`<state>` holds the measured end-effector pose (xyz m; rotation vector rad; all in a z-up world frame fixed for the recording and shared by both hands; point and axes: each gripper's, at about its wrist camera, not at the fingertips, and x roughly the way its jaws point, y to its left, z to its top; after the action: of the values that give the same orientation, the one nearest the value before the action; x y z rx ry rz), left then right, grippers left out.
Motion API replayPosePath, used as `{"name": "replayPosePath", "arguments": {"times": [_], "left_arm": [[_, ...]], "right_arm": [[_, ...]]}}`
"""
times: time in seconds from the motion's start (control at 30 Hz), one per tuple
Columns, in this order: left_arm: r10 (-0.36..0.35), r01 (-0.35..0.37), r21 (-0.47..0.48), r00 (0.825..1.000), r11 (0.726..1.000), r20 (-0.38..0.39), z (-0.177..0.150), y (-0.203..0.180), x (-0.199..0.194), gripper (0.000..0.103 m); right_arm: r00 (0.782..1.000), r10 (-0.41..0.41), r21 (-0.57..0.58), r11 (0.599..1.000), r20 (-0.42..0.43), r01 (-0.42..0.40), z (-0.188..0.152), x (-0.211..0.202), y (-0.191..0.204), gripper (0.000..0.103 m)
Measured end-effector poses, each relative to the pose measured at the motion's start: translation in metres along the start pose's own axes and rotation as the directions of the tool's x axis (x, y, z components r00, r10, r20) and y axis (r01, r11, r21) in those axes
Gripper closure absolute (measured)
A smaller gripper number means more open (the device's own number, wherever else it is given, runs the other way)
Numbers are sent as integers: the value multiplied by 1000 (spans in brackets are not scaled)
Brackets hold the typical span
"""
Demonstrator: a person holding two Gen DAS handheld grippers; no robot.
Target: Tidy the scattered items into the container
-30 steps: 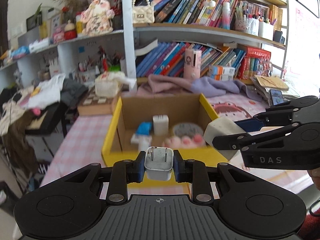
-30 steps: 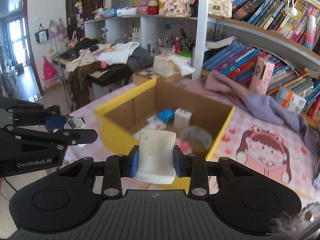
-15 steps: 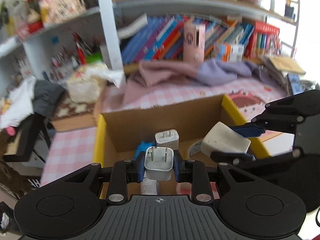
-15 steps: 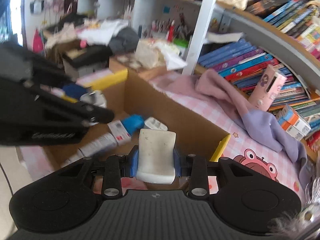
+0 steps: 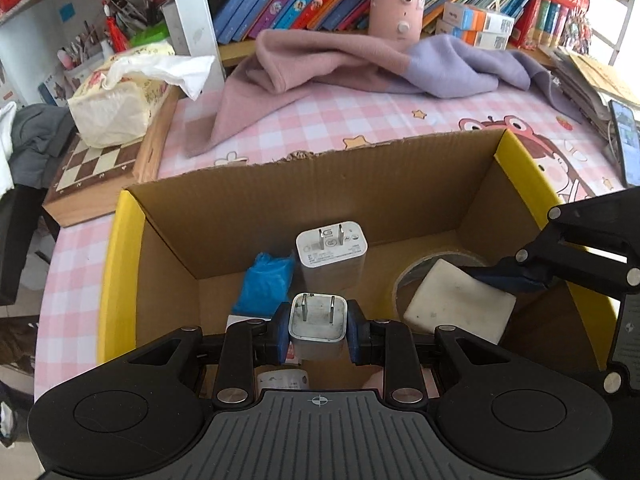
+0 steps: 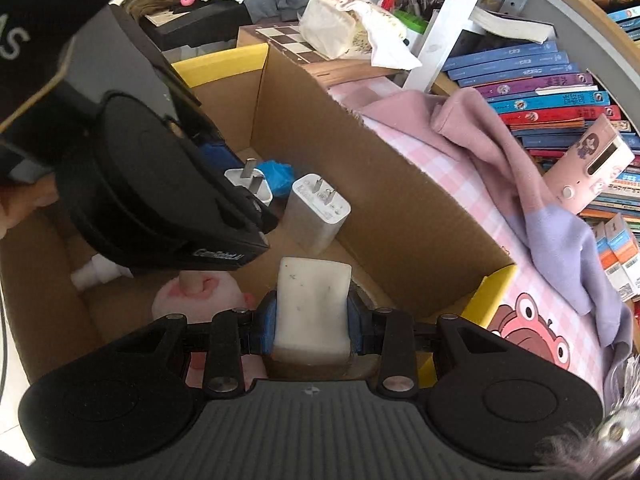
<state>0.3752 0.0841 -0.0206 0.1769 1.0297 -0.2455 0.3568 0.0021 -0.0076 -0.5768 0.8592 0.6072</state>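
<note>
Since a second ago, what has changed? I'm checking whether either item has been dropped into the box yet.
Both grippers have moved forward and tipped down over the box. The left gripper still clamps the small charger; the right gripper still clamps the white block, now low inside the box. Nothing was let go. The larger charger and blue item inside stayed put.

Ahead of the left fingers, the box floor is blocked by an upright charger and blue wrapper; bare cardboard is left beyond the tape roll.
</note>
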Motion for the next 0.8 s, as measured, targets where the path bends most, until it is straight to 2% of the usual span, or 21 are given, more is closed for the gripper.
{"name": "replayPosePath", "arguments": {"times": [0.13,0.2,0.3,0.33,0.4,0.6,0.7,0.8], "left_arm": [[7,-7,-12,1000,1000,0,3,2,0,70],[24,-24,-10,1000,1000,13,2,1,-2,55],[54,-53,-9,996,999,70,2,-1,-12,40],[64,-63,-13,994,998,93,2,-2,-18,39],[72,-70,-21,985,997,154,1,-3,-34,36],[103,-86,-70,942,994,319,-6,-10,-92,26],[143,-117,-89,909,989,392,-15,-16,-122,22],[182,-142,-120,876,982,447,-29,-22,-149,18]], "right_arm": [[1000,10,6,1000,8,-10,-1,1,0,69],[1000,18,13,1000,15,-18,0,0,-1,66],[999,22,11,1000,36,-22,0,-4,-2,54],[999,19,11,1000,48,-20,0,-7,-3,48],[997,14,19,1000,73,-16,1,-15,-6,47],[979,-20,103,995,204,-2,-1,-60,-20,44],[961,-57,142,990,272,19,-4,-86,-20,44],[933,-91,185,982,348,27,-10,-115,-18,42]]}}
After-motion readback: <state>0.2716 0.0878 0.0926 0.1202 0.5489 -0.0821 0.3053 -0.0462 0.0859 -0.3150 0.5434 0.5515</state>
